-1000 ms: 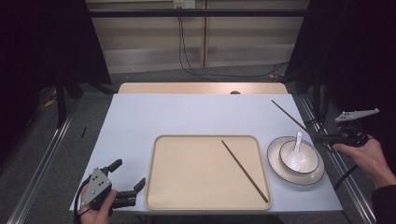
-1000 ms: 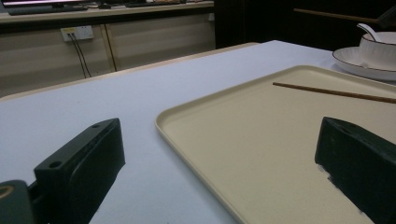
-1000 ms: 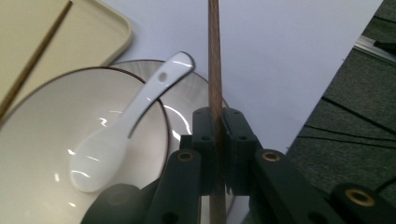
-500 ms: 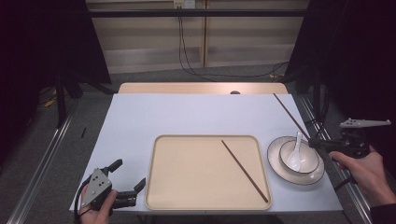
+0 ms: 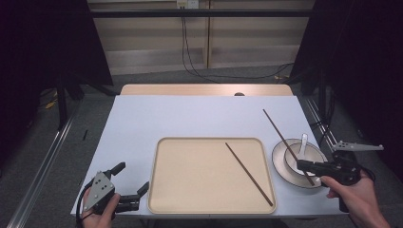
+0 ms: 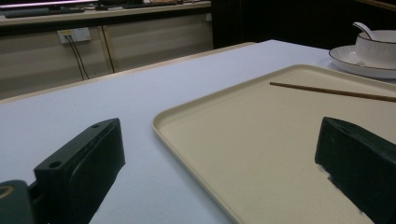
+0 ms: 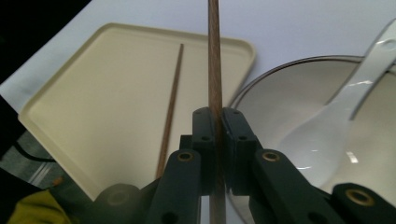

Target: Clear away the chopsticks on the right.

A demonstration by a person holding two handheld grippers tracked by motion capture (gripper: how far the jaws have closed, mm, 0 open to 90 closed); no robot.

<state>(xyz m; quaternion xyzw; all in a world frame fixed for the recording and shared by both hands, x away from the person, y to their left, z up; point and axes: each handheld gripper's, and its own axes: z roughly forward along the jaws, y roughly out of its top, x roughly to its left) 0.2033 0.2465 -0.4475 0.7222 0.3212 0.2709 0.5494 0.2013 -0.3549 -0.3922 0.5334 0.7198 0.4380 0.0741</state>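
A beige tray (image 5: 190, 175) lies in the middle of the white table, with one brown chopstick (image 5: 249, 174) lying slantwise on it. My right gripper (image 5: 302, 164) is shut on a second chopstick (image 5: 278, 130), which slants over the white bowl (image 5: 309, 153) and the plate (image 5: 281, 167) at the tray's right. In the right gripper view the jaws pinch that held chopstick (image 7: 215, 70), with the tray chopstick (image 7: 172, 102) to its left. A white spoon (image 5: 303, 142) rests in the bowl. My left gripper (image 5: 129, 182) stands open near the tray's front left corner, nothing between its jaws.
The table's far half (image 5: 199, 116) is bare white surface. A rail runs along the floor on each side. In the left gripper view the tray's rim (image 6: 187, 140) lies just ahead, and the bowl (image 6: 376, 46) and plate (image 6: 350, 63) stand beyond it.
My right gripper has carried its chopstick from beyond the table's right edge toward the front and left, over the plate and bowl. The left gripper has kept still.
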